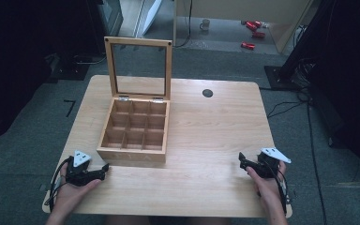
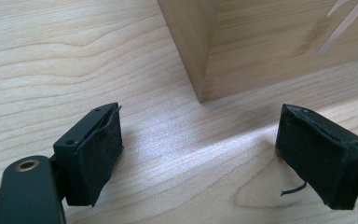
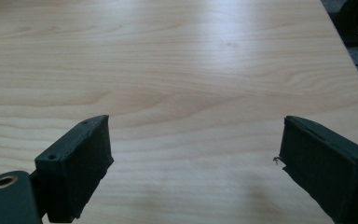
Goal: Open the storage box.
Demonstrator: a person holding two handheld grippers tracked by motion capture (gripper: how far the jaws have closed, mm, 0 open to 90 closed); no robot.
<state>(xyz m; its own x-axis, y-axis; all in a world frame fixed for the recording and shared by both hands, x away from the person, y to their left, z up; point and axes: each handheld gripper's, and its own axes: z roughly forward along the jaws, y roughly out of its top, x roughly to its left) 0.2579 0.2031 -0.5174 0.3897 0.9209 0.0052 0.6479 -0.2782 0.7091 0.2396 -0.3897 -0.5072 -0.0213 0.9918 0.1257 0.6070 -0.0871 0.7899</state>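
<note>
The wooden box [image 1: 133, 136] is set left of centre on the table [image 1: 215, 140], its glass lid [image 1: 139, 68] propped upright so that the nine bare compartments are laid open. The left gripper [image 1: 104, 167] is held just beside the box's near left corner, jaws spread and nothing grasped; that corner [image 2: 204, 88] is seen close in the left gripper view. The right gripper [image 1: 242, 159] is kept well apart at the right, likewise released, and bare tabletop [image 3: 191, 70] is seen beyond its jaws.
</note>
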